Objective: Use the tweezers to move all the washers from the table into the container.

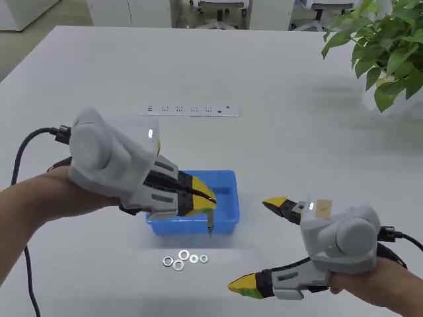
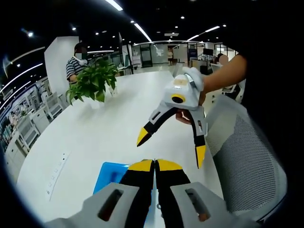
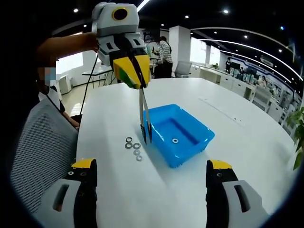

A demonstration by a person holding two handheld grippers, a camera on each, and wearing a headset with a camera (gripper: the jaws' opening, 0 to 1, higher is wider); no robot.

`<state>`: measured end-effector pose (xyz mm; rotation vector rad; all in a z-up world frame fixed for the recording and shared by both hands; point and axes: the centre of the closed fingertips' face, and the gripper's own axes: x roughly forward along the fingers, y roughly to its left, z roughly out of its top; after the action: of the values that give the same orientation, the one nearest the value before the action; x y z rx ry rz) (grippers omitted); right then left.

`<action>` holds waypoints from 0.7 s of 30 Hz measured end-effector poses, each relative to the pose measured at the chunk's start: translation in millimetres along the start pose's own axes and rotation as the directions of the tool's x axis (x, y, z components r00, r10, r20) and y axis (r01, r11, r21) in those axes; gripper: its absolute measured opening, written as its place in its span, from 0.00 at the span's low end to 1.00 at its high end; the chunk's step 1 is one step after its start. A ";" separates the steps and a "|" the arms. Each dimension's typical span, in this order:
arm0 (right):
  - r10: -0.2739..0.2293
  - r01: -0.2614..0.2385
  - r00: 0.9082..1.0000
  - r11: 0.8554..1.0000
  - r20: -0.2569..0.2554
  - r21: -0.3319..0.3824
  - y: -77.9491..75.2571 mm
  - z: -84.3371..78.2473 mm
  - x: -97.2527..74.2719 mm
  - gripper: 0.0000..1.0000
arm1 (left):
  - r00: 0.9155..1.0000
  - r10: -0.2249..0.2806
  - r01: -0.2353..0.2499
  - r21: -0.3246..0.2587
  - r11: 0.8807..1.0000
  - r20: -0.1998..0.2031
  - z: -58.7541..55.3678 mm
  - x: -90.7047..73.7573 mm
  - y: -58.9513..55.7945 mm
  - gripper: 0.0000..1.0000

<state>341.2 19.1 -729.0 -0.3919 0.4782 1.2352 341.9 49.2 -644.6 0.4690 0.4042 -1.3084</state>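
Note:
My left gripper point(image 1: 201, 196) is shut on a pair of metal tweezers point(image 1: 210, 224), which hang point down by the near wall of the blue container point(image 1: 225, 214). Several washers point(image 1: 184, 259) lie on the white table just in front of the container. In the right gripper view the tweezers point(image 3: 145, 114) end a little above the table, between the washers point(image 3: 133, 146) and the container point(image 3: 199, 137), which holds one washer point(image 3: 175, 140). My right gripper point(image 1: 258, 244) stands open and empty to the right of the container. In the left gripper view the right gripper point(image 2: 171, 147) spreads wide.
A white power strip point(image 1: 192, 109) lies flat on the table beyond the container. A leafy plant point(image 1: 383, 46) stands at the far right corner. A mesh-backed chair point(image 3: 42, 147) sits at the near table edge. A person point(image 2: 76, 66) stands behind the plant.

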 end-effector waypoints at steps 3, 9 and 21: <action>-0.003 0.003 1.000 1.000 -0.001 -0.009 0.1 -1.1 -0.7 0.95 | 1.000 -0.006 0.006 -0.004 1.000 -0.005 -3.8 2.3 -2.7 0.05; 0.002 -0.002 1.000 1.000 -0.001 -0.005 1.1 -1.6 0.4 0.94 | 1.000 -0.012 0.011 -0.013 1.000 -0.017 -12.6 7.0 -5.9 0.05; 0.009 -0.009 1.000 1.000 -0.012 -0.011 3.9 -4.8 3.4 0.92 | 0.999 -0.017 0.015 -0.044 0.999 -0.034 -29.1 13.2 -10.5 0.05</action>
<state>337.6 20.4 -735.0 -0.4068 0.4842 1.2456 333.9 52.2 -677.1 0.4532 0.4652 -1.3058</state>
